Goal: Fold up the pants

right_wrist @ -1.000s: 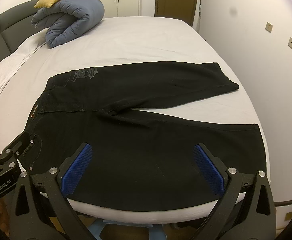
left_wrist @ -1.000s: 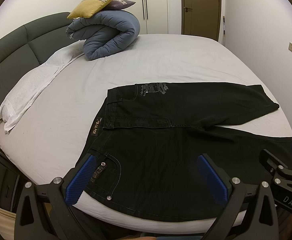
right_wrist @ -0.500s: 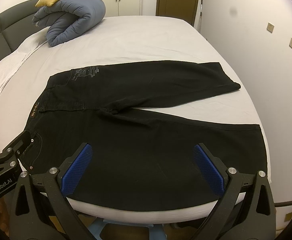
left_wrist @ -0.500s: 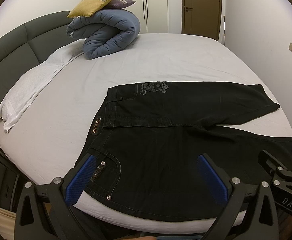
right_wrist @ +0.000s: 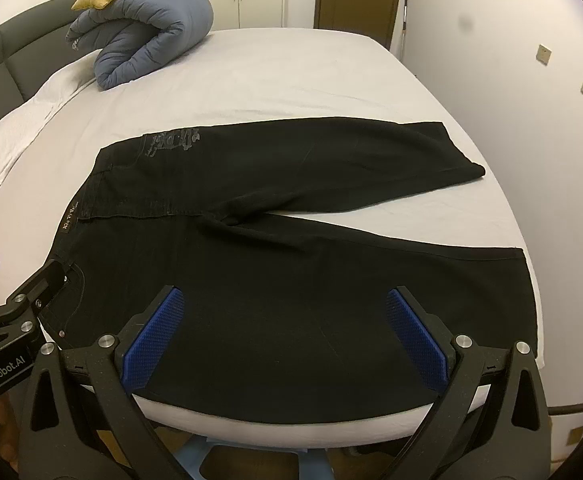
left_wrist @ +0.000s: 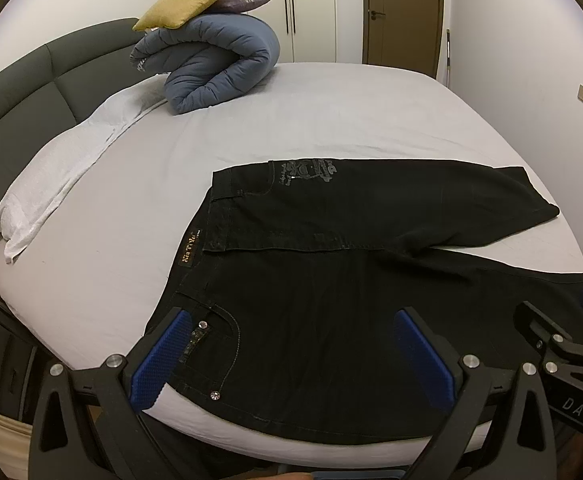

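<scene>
Two hand-held grippers, both released, jaws spread wide, nothing between the blue pads. Left hand-held gripper (left_wrist: 291, 354) hovers over the waistband end, at the near pocket (left_wrist: 211, 344); right hand-held gripper (right_wrist: 285, 326) hovers over the near leg (right_wrist: 331, 280), apart from the cloth as far as can be told.

One pair of black pants (left_wrist: 331, 280), spread flat on the bed (left_wrist: 331, 112) close to its near edge: waistband to the left, legs running right and parted in a narrow V, far leg (right_wrist: 311, 160) angled away.

Step in hand, judged: first fold not yet begun; the likely move is laying the near leg over the far one. Done well, each gripper pinches the near side seam through both layers, left at the waistband corner, right toward the hem (right_wrist: 527, 292); both lift together and carry across evenly so the seams line up and the crotch does not bunch.

Against the earlier frames: pants lie the same; both views sit marginally closer and lower, otherwise little differs.

Also present: rolled blue duvet (left_wrist: 211, 68), yellow cushion (left_wrist: 187, 0).
</scene>
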The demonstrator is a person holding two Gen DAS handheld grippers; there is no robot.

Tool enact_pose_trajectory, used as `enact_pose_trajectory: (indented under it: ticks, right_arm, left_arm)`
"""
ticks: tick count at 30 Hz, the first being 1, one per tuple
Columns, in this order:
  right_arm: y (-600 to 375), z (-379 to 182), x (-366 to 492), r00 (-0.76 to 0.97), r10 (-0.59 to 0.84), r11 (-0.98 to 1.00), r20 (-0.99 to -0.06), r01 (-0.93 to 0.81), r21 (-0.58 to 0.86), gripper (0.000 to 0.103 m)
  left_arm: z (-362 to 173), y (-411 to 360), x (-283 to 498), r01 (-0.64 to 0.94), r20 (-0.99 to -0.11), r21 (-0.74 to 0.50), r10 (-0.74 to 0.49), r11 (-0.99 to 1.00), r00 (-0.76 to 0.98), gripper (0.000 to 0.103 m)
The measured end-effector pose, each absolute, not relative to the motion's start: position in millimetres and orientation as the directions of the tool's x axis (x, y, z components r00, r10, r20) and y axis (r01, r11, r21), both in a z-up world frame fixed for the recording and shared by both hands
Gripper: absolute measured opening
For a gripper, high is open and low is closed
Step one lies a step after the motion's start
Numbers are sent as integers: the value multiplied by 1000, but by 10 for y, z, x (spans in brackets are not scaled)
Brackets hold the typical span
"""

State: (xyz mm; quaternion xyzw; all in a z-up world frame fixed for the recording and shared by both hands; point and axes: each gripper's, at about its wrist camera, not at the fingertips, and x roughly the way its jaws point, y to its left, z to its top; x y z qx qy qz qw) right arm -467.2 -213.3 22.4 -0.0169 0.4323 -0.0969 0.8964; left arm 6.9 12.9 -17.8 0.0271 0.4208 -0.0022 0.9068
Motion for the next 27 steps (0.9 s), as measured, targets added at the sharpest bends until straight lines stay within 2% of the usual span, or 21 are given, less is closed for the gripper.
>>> enact_pose_trajectory:
  ticks: [10, 15, 17, 19, 20, 23, 25, 27]
  right_arm:
    - [-2116, 143, -4501, 590, -186, 982, -786, 141, -127, 103]
    - [-2103, 69, -4266, 581, -160, 987, -798, 97, -127, 103]
    - [-2122, 58, -4144, 584, -118, 993, -803, 55, -106, 103]
    - [-2141, 61, -3972, 588, -61, 997, -807, -3, -77, 103]
    - [-2149, 74, -3866, 594, -26, 997, -804, -39, -61, 103]
    - [-2202, 134, -3518, 608, 84, 987, -789, -159, -17, 103]
    - [-2241, 162, -3266, 608, 131, 975, -783, -221, -8, 103]
    - [-2289, 188, -3017, 609, 182, 959, -772, -283, 3, 95]
  left_arm:
    - [-259, 175, 229, 54, -773, 19, -19, 998, 634, 103]
    - [-329, 224, 528, 112, -794, -23, -87, 993, 602, 103]
    - [-406, 259, 736, 166, -828, -68, -148, 984, 541, 103]
    - [-466, 311, 944, 239, -826, -152, -256, 959, 502, 103]
    - [-491, 338, 1039, 255, -831, -157, -267, 954, 487, 103]
    - [-547, 425, 1387, 279, -858, -62, -194, 958, 476, 103]
    - [-577, 591, 1727, 275, -864, -62, -189, 960, 466, 103]
    - [-569, 789, 2142, 271, -852, -54, -186, 961, 490, 103]
